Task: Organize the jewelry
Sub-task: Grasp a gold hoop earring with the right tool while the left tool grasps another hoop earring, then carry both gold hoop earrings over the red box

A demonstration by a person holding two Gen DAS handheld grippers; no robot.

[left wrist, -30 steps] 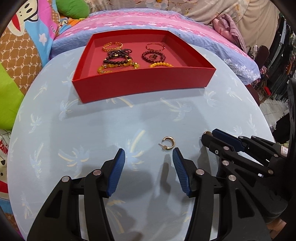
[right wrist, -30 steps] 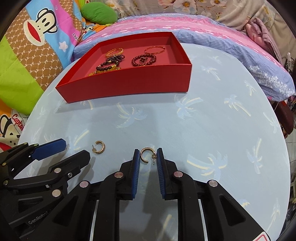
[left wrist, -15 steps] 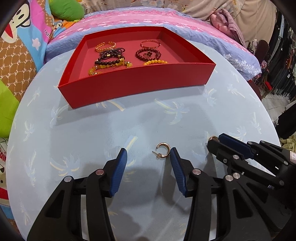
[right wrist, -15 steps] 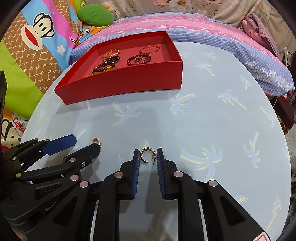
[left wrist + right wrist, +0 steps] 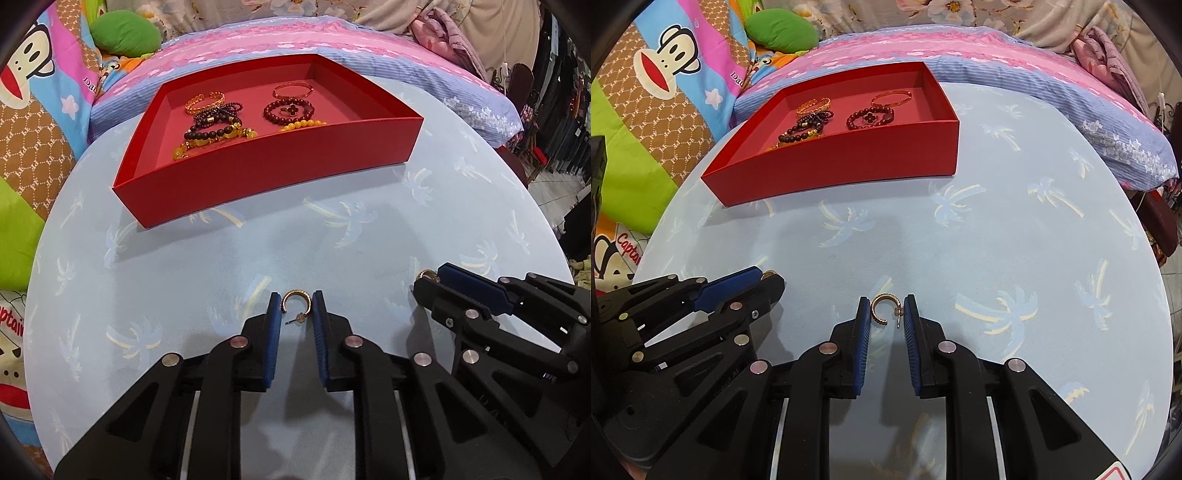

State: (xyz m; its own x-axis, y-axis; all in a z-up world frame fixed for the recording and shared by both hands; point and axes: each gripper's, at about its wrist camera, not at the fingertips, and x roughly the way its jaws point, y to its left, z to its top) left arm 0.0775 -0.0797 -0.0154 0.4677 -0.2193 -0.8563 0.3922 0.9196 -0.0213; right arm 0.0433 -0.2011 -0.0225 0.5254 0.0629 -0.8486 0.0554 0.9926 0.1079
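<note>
- Two small gold hoop earrings, one pinched in each gripper: the left gripper (image 5: 296, 308) has closed its blue pads on one gold hoop earring (image 5: 296, 305), the right gripper (image 5: 886, 310) on the other gold hoop earring (image 5: 882, 308).
- Each hoop sits right between the fingertips, curve pointing forward.
- The open red cardboard tray (image 5: 266, 173) with bead bracelets lies straight ahead across the pale blue palm-print tablecloth (image 5: 1015, 229), well apart from both, a bit left of the right gripper.

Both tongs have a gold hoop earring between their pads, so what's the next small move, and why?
Probably lift both a little, then carry toward the red tray. The left tongs pinch one hoop earring, the right tongs the other hoop earring; both sit low over the tablecloth, while the bracelets already lie in the tray.
</note>
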